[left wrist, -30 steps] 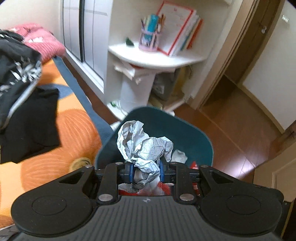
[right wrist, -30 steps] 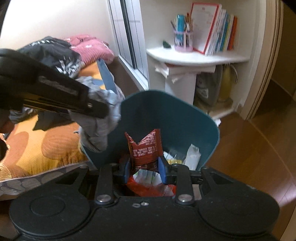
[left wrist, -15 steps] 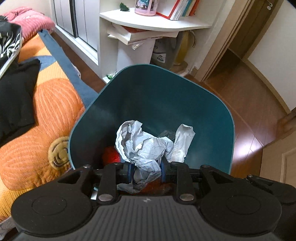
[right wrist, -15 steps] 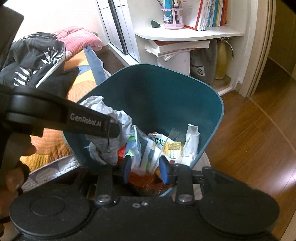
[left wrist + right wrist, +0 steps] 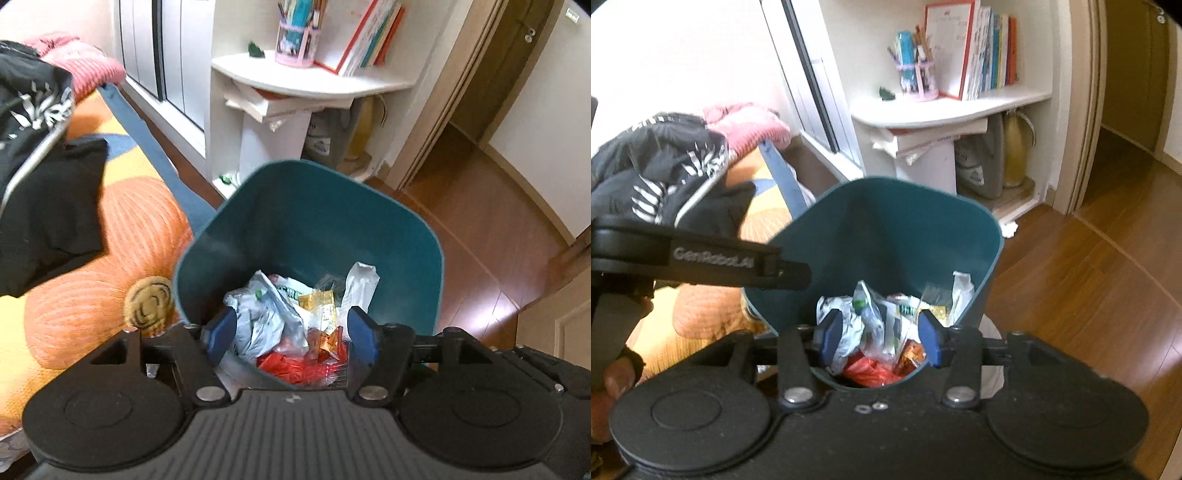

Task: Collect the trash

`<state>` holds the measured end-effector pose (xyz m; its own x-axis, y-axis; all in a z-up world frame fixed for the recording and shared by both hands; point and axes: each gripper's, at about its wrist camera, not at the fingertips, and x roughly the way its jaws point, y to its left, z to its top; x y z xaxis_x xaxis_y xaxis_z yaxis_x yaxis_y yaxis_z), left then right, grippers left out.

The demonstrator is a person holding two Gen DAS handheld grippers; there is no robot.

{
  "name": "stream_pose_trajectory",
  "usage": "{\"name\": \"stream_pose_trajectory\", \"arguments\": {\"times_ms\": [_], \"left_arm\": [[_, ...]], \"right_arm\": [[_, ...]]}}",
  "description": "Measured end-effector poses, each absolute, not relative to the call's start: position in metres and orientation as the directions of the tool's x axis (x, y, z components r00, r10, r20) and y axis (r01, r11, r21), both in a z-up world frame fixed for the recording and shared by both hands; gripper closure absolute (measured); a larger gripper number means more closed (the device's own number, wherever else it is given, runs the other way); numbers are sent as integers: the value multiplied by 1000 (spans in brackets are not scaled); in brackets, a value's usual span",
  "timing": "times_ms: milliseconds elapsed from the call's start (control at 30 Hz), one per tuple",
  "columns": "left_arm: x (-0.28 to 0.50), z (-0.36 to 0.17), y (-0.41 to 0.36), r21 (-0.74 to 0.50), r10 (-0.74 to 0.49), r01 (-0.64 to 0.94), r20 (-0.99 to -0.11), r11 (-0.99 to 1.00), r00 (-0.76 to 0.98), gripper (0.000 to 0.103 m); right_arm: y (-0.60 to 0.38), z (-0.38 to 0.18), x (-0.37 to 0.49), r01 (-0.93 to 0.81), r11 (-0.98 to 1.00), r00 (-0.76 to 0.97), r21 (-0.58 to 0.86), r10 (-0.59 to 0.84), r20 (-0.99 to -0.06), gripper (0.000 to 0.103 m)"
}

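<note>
In the left wrist view, the left gripper [image 5: 291,334] fills the lower frame, a ribbed matte black body with two round caps. Its blue-padded fingers [image 5: 364,334] stand wide apart and hold nothing. Between and beyond them opens the trash bin [image 5: 317,229], a smooth teal plastic tub with rounded corners and a thin rim, standing at centre frame. Inside lies the trash: a crumpled grey-white paper wad [image 5: 258,321] at lower left of the bin's interior, a glossy red wrapper [image 5: 291,369] below it, a small yellow packet [image 5: 319,301] and a twisted white wrapper [image 5: 360,284] leaning on the right wall.

At left of the frame lies a bed [image 5: 107,258] with a ribbed orange flower print, dark folded clothes [image 5: 44,218] on it. At upper centre a curved white shelf [image 5: 317,85] carries a pink pen cup [image 5: 297,46] and upright books [image 5: 373,37]. Glossy wood floor [image 5: 480,266] shows at right.

In the right wrist view, the right gripper [image 5: 881,336] sits low in the frame, its blue fingers [image 5: 929,338] also spread wide and empty over the same bin [image 5: 886,229]. The crumpled paper [image 5: 842,321] rests inside just past the left finger. The left gripper's black side [image 5: 701,258], bearing raised lettering, crosses mid-left of the frame and overlaps the bin's left edge.
</note>
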<state>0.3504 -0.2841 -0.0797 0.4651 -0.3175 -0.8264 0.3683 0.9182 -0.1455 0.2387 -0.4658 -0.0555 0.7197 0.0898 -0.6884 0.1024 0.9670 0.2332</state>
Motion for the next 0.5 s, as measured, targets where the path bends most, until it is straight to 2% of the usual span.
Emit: {"name": "stream_pose_trajectory", "arguments": {"times_ms": [100,167,333,433,500], "left_arm": [[337,-64,-275,-138,-320,370,-808,919,494,36],[327,-54,-268,-138,-324,365,-793,921,516,32],[303,-29,-249,-143,-332,354,-758,924,562,32],[286,-14,-239,-146,-341,352,-728,925,594,23],[272,-2,-232,-136,-344,354,-695,925,632,22]], "right_arm": [[-462,-41,226,110,973,758,204,51,-650,53],[-460,-32,218,105,972,773,212,55,-632,52],[-450,-7,194,64,979,815,193,60,-576,51],[-444,10,177,46,983,853,176,53,-519,51],[-442,21,167,40,983,870,181,55,-490,51]]}}
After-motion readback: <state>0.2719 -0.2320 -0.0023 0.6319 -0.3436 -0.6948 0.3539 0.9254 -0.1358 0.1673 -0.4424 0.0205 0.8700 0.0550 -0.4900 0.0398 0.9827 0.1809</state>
